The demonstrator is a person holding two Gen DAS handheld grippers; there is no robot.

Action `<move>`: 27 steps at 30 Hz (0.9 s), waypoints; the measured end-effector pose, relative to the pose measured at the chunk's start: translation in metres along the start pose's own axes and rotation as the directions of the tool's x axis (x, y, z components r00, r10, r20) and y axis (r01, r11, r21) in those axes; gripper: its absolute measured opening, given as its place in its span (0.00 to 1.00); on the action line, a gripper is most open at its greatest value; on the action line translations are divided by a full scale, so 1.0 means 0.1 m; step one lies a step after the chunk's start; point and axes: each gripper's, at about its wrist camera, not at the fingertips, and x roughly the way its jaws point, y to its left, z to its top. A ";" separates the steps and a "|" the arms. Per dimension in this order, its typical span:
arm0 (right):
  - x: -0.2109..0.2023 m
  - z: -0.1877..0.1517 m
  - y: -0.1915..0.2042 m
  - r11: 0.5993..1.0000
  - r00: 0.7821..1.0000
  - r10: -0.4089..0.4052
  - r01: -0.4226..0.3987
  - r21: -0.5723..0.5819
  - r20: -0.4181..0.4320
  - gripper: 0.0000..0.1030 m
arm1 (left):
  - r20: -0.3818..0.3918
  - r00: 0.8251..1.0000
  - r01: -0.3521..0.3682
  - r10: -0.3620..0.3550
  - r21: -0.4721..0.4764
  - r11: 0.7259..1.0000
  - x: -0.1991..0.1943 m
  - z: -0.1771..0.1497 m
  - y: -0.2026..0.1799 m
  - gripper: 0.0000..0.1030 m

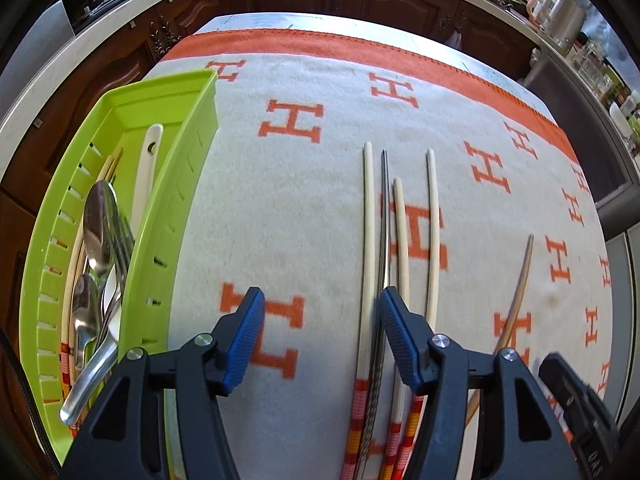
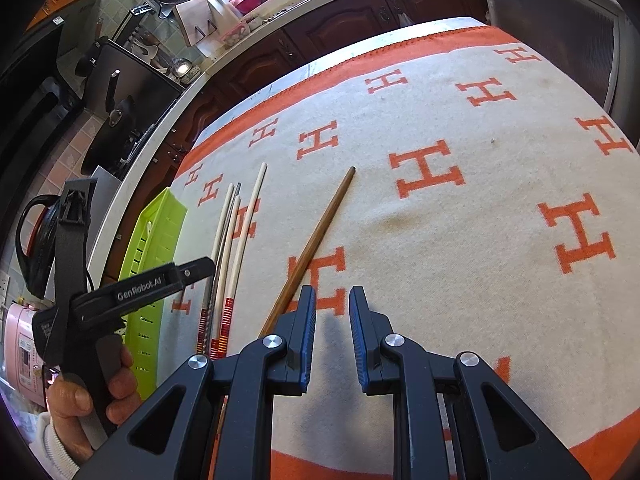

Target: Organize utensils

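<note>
Picking up chopsticks: the left tongs [image 1: 322, 336] gape half-wide over a pale chopstick [image 1: 369, 240] and a metal chopstick [image 1: 383, 248], gripping nothing. Next: close, carry left to the green tray [image 1: 188, 184]. Right tongs [image 2: 332, 336] narrow, empty.

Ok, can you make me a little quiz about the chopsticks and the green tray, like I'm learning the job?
1. True or false: the green tray already holds spoons.
2. Which loose chopstick lies apart from the others on the blanket? A) the brown chopstick B) the metal chopstick C) a striped one
3. Fill in: the left gripper has its jaws ____ around the metal chopstick and one pale chopstick, not pressing them.

Key
1. True.
2. A. The metal one lies bunched with the pale ones.
3. Open. The right gripper holds nothing either.
</note>
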 end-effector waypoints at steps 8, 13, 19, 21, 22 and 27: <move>0.07 0.01 0.00 1.000 1.000 -0.005 0.005 0.003 -0.010 0.17 | 0.007 1.000 -0.025 0.025 -0.021 0.999 0.08 0.15 -0.01 0.55; 0.11 0.02 0.01 1.000 1.000 -0.007 0.007 0.002 -0.016 0.17 | -0.013 0.996 -0.093 0.094 0.018 0.995 0.20 0.32 -0.12 0.55; 0.14 0.02 0.01 1.000 1.000 -0.013 0.013 0.007 -0.023 0.17 | -0.010 0.997 -0.078 0.078 0.070 0.995 0.20 0.33 -0.18 0.36; 0.16 0.02 0.00 1.000 1.000 -0.013 0.013 0.008 -0.027 0.17 | -0.010 0.997 -0.070 0.071 0.090 0.994 0.17 0.28 -0.19 0.25; 0.18 0.02 0.01 1.000 0.999 -0.013 0.013 0.009 -0.030 0.17 | -0.010 0.998 -0.065 0.066 0.100 0.993 0.15 0.23 -0.19 0.21; 0.23 0.02 0.07 1.000 0.999 -0.005 0.005 0.007 -0.044 0.17 | 0.002 0.999 -0.046 0.047 0.133 0.990 0.06 -0.01 -0.19 0.04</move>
